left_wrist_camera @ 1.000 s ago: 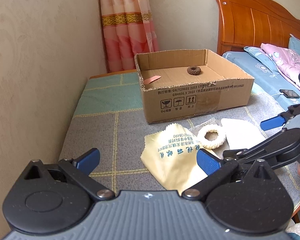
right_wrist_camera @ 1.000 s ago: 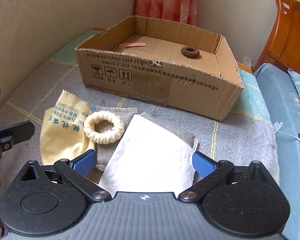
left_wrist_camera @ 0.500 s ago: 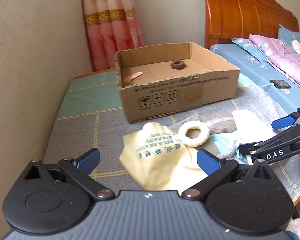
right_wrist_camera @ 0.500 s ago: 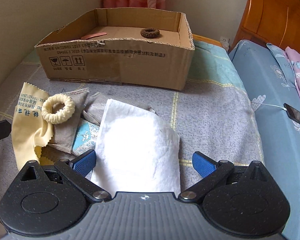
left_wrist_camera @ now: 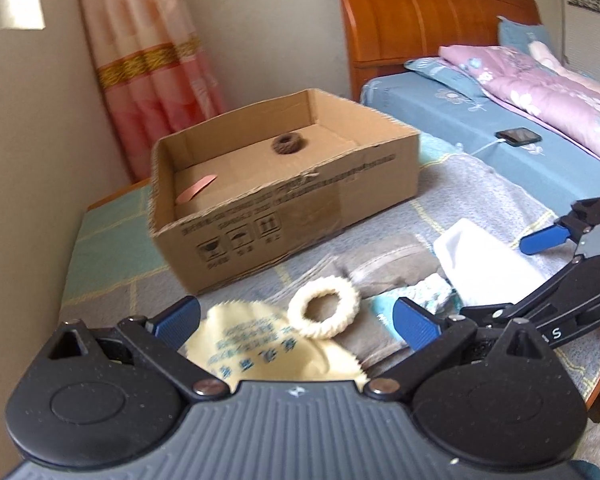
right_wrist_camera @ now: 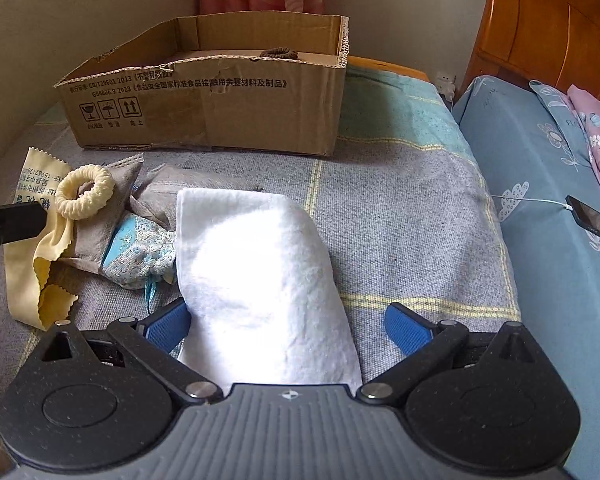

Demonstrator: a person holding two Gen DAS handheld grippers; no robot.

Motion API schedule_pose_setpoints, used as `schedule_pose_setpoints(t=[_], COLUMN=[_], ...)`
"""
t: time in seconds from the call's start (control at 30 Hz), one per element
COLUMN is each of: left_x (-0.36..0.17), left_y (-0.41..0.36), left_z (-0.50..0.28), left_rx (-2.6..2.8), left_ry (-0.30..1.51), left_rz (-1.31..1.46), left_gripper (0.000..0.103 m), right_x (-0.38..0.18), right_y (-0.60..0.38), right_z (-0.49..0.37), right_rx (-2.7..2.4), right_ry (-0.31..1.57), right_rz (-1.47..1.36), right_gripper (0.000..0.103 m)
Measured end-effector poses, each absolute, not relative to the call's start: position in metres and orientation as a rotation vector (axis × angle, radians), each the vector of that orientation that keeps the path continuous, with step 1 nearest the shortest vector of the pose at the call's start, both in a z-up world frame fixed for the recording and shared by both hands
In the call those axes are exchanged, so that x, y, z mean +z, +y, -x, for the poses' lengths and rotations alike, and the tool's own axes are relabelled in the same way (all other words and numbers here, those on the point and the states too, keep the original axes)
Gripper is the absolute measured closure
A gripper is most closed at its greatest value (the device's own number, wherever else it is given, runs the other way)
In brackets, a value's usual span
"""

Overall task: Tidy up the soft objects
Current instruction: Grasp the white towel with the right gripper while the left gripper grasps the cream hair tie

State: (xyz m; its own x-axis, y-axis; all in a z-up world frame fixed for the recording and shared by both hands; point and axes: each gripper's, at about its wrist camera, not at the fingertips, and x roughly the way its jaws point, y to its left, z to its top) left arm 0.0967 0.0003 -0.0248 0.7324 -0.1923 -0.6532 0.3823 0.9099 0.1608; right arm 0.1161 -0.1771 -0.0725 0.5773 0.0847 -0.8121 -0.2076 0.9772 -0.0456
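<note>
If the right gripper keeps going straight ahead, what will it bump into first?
Most likely the white towel. It already lies between the open fingers of the right gripper, running straight ahead. Past it there is bare blanket, then the cardboard box, though depth is hard to judge.

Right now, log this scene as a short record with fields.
surface: grey checked blanket
box: cardboard box, open top, holds a brown hair tie and a pink strip
loose items: white towel, cream hair tie, yellow cloth, grey cloth, blue patterned cloth
left gripper: open, empty
right gripper: open, straddling the towel
</note>
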Motion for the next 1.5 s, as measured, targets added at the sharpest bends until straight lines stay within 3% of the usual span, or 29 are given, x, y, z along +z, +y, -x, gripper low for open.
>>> schedule_pose_setpoints(t=[0.27, 0.5, 0.67, 1.13, 1.3, 1.5], left_x=[-0.037, -0.043, -0.048, -0.049, -0.048, -0.046], left_y=[-0.013, -0.012, -0.015, -0.014, -0.013, -0.013], left_z=[-0.111, -0.113, -0.115, -0.116, -0.116, -0.115], left_rx=[-0.379, -0.356, -0.368, -0.365, -0.363, -0.363], left_ry=[0.724, 0.734, 0.763, 0.769, 0.765, 0.764], left_rz=[-0.269, -0.249, -0.242, -0.216, -0.211, -0.213], left_gripper=[0.029, 0.036, 0.056, 0.058, 0.058, 0.059], right_x=[-0.074, -0.074, -0.075, -0.070, -0.066, -0.056], right_y=[-0.179, -0.181, -0.182, -0.178, -0.180, -0.184], right_z=[-0.114, -0.112, -0.111, -0.113, -0.114, -0.110], right_rx=[0.200, 0.212, 0.216, 0.273, 0.292, 0.305], right_ry=[0.914, 0.904, 0.896, 0.896, 0.898, 0.891], right_rz=[0.151, 0.154, 0.155, 0.189, 0.169, 0.158], right_gripper=[0.000, 0.000, 0.000, 0.002, 0.016, 0.040])
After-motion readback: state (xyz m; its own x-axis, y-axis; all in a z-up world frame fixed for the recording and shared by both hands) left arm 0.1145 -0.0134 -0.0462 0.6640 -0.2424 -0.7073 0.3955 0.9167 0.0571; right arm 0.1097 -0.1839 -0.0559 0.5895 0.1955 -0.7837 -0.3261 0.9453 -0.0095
